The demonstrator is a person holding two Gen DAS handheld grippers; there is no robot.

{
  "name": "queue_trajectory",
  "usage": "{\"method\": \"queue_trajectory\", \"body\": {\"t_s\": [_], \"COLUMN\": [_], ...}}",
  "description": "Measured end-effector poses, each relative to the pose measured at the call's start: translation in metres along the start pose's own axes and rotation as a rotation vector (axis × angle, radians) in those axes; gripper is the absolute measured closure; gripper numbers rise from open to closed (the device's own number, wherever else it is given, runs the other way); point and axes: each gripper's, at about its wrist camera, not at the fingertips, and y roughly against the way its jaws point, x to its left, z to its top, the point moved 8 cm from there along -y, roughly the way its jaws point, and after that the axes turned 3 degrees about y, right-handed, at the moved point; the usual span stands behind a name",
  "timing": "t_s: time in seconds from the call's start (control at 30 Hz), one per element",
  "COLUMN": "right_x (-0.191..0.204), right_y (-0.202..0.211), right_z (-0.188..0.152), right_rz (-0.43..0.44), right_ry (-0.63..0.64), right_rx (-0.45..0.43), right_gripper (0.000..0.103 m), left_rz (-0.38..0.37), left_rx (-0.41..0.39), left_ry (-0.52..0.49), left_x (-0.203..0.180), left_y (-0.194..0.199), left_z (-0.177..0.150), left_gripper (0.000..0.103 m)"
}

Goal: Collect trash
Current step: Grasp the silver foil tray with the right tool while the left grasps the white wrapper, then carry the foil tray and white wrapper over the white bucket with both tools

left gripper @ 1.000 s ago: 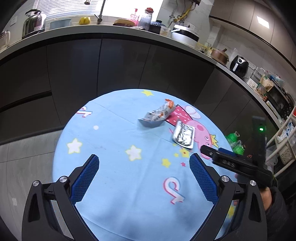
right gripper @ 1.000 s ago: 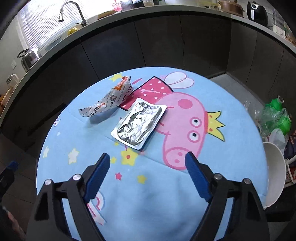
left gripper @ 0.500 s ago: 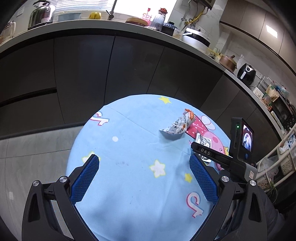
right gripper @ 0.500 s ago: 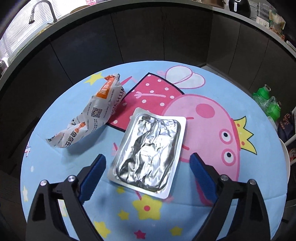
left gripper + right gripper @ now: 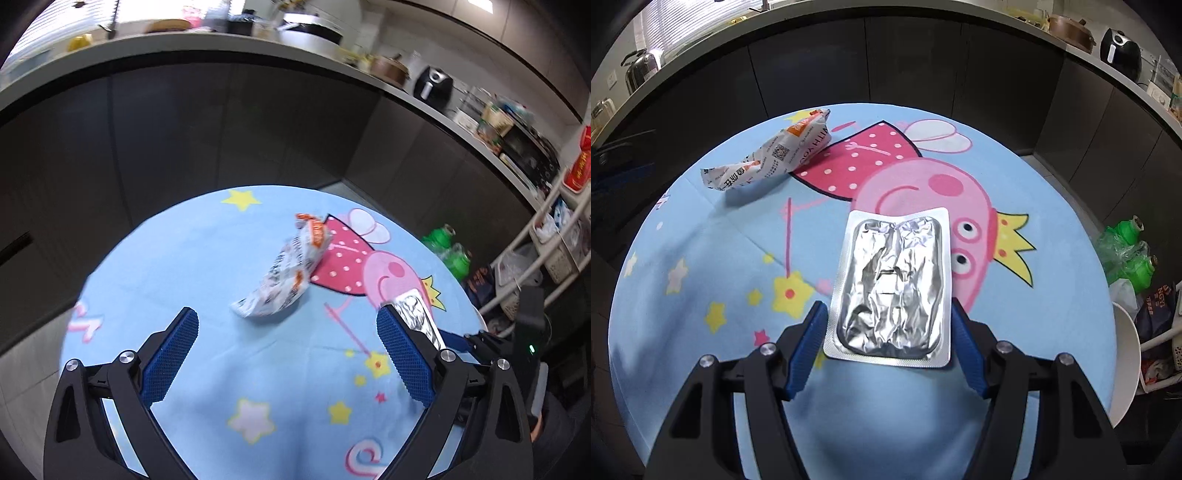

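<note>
Worktop [image 5: 701,258]: round, covered by a light-blue cartoon-pig cloth with stars; its rim falls away on every side to dark cabinet fronts behind and floor on the left, with green bottles [image 5: 1130,243] in a bag and a white chair [image 5: 1126,354] just off the right edge. Open cloth lies left of and in front of both pieces of trash.

Snack wrapper [image 5: 288,273]: crumpled, white with orange print and a QR code, lying far-left of centre on the cloth, one end touching the pig's pink dress. It lies ahead of the left gripper [image 5: 288,362], between the lines of its fingers but well beyond the tips; those fingers stand wide apart, holding nothing.

Foil tray [image 5: 894,291]: flat rectangular silver pack, wrinkled foil centre, smooth pale rim, lying over the pig's face. Its near end sits between the fingers of the right gripper [image 5: 890,343], blue pads [image 5: 809,343] close against both long edges; whether they touch it I cannot tell.
</note>
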Motion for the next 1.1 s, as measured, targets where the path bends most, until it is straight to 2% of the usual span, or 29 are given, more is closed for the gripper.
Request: {"method": "queue_trajectory", "body": {"t_s": [0.17,0.23,0.47,0.63,0.7,0.8,0.87,0.9,1.1], "right_x": [0.000,-0.001,-0.001,0.000,0.001,-0.001,-0.002,-0.002,-0.006], "right_y": [-0.004,-0.004,-0.003,-0.003,-0.003,-0.003,-0.002,-0.001,0.031], "right_z": [0.006,0.006,0.003,0.003,0.003,0.003,0.001,0.000,-0.005], "right_rz": [0.022,0.029,0.045,0.046,0.043,0.027,0.042,0.049,0.086], "right_ry": [-0.014,-0.009,-0.032,-0.044,-0.041,-0.032,-0.040,-0.043,-0.058], "right_rx": [-0.014,-0.017,-0.029,-0.031,-0.031,-0.032,-0.030,-0.031,-0.098], "right_gripper": [0.036,0.036,0.033,0.030,0.029,0.036,0.036,0.037,0.037], "left_rz": [0.034,0.024,0.053,0.054,0.067,0.094,0.107,0.115,0.073], "left_rx": [0.076,0.118,0.216,0.252,0.257,0.257,0.246,0.244,0.180], "left_ry": [-0.008,0.005,0.000,0.050,0.062,0.085,0.089,0.094,0.165], "left_x": [-0.005,-0.008,-0.010,-0.006,-0.005,-0.003,-0.004,-0.005,-0.021], "left_y": [-0.051,-0.068,-0.101,-0.105,-0.106,-0.105,-0.102,-0.100,-0.058], "left_z": [0.016,0.019,0.016,0.008,0.005,0.002,0.001,0.000,-0.012], "left_gripper": [0.011,0.022,0.038,0.061,0.060,0.061,0.066,0.078,0.078]}}
